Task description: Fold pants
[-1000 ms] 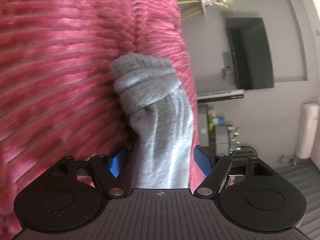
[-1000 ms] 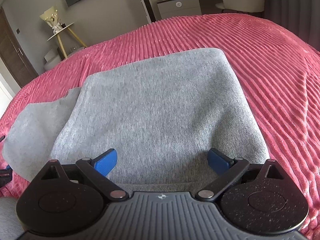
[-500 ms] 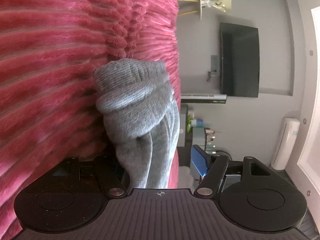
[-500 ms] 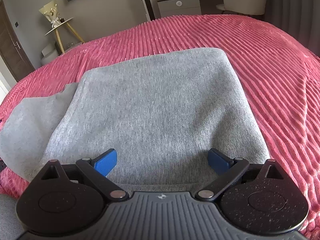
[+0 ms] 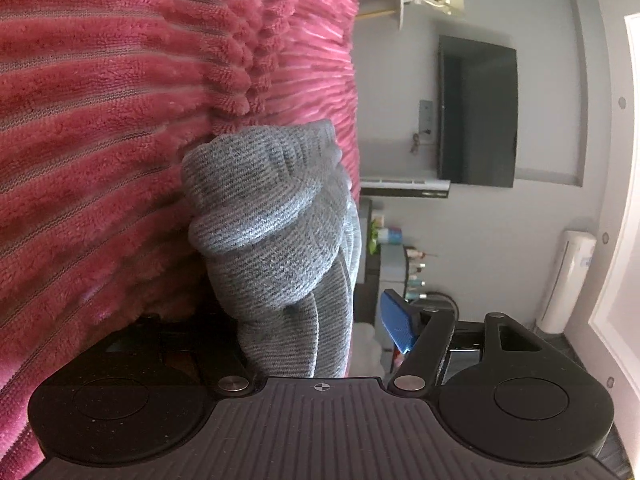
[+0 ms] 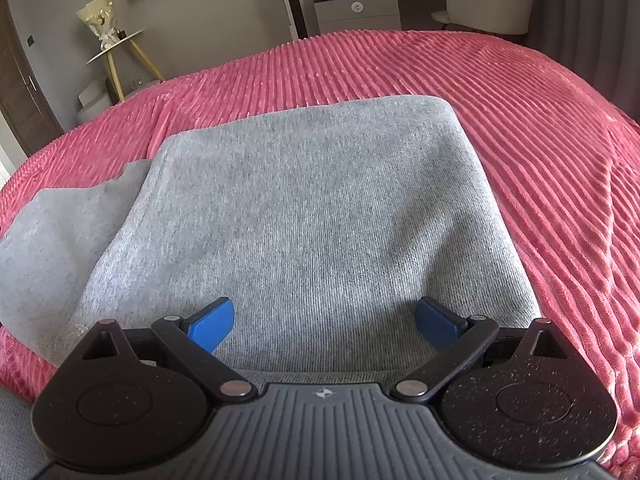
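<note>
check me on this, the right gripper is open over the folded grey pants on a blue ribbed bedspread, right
Not quite: the bedspread is pink-red, not blue; only the gripper's finger pads are blue. The right wrist view shows it. The rest holds: the right gripper is open over the folded grey pants.

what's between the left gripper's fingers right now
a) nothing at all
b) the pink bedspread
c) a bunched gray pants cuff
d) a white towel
c: the left wrist view shows bunched gray pants fabric running between the fingers of the left gripper, beside the pink bedspread.
</note>
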Demonstrator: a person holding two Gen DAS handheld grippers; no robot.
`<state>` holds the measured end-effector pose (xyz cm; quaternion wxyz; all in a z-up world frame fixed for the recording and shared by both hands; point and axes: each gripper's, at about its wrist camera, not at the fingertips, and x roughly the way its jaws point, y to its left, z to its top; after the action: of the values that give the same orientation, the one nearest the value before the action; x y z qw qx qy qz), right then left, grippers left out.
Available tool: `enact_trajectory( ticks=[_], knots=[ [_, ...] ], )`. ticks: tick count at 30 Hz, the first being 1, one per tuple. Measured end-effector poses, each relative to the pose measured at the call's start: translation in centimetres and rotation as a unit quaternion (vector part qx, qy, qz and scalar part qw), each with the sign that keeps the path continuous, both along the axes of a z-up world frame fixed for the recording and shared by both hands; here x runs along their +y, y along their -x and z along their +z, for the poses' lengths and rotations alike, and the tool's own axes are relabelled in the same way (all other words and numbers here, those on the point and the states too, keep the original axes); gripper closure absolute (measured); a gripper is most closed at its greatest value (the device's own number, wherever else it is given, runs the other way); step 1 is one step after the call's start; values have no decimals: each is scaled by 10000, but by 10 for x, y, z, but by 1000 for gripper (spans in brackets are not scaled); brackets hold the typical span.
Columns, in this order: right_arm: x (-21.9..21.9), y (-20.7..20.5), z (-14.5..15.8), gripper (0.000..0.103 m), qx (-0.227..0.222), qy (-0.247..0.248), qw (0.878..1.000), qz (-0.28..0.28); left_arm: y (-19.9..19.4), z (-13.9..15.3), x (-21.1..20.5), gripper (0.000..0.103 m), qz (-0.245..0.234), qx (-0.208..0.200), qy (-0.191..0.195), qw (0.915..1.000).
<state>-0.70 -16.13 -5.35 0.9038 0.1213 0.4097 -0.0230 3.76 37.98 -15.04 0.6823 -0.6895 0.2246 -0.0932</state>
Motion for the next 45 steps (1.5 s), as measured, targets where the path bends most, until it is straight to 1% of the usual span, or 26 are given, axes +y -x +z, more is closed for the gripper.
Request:
enact_trajectory(
  ticks=[2, 3, 5, 7, 8, 10, 14, 15, 17, 19, 22, 25, 27, 31, 33, 36, 39, 42, 45],
  knots=[
    [0, 0, 0, 5, -9, 3, 10000, -3, 1, 0, 0, 38, -3, 33, -17, 10000],
    [0, 1, 0, 5, -14, 11, 10000, -5, 0, -1, 1, 42, -7, 61, -21, 10000],
    [1, 1, -1, 5, -11, 50, 10000, -3, 2, -3, 1, 50, -8, 96, -3, 10000],
    [2, 0, 0, 5, 0, 96, 10000, 6, 3, -5, 2, 65, -15, 163, -37, 9999],
    [2, 0, 0, 5, 3, 108, 9999, 8, 3, -6, 2, 66, -21, 201, -93, 9998],
    [2, 0, 0, 5, 1, 103, 9999, 5, 4, -5, 1, 73, -10, 223, -209, 9995],
    [-1, 1, 0, 5, -32, 3, 10000, -32, 6, 4, -2, 76, 17, 90, -515, 9986],
    [-2, 1, 0, 5, -45, -31, 10000, -44, 6, 3, -2, 76, 22, 131, -534, 9985],
    [-3, 2, 1, 5, -73, -92, 9999, -72, 5, 0, -2, 74, 20, 158, -451, 9989],
    [-4, 3, 1, 5, -105, -152, 9998, -103, 4, -3, -2, 70, 30, 247, -309, 9992],
    [-4, 3, 1, 5, -147, -198, 9996, -142, 1, -3, -1, 67, 7, 366, -232, 9991],
    [-4, 2, 1, 5, -163, -194, 9995, -166, 0, -3, -1, 67, -30, 403, -191, 9990],
    [-4, 2, 1, 5, -163, -187, 9996, -163, 1, -2, -2, 70, 4, 385, -201, 9991],
    [-2, 2, 0, 5, -141, -123, 9997, -139, 2, 11, -9, 78, 4, 390, -725, 9966],
    [-2, 2, 0, 5, -140, -103, 9998, -131, 3, 18, -10, 80, 22, 365, -855, 9957],
    [-4, 4, 0, 5, -167, -164, 9996, -147, 6, 28, -14, 83, 51, 220, -916, 9955],
    [-8, 5, 1, 5, -212, -302, 9991, -187, 8, 51, -22, 83, 32, 19, -1177, 9930],
    [-15, 8, 4, 6, -262, -541, 9979, -224, 9, 81, -36, 83, -50, -198, -1568, 9874],
    [-28, 13, 8, 6, -431, -1012, 9932, -368, 11, 118, -62, 83, -233, -473, -2093, 9764]
  ],
)
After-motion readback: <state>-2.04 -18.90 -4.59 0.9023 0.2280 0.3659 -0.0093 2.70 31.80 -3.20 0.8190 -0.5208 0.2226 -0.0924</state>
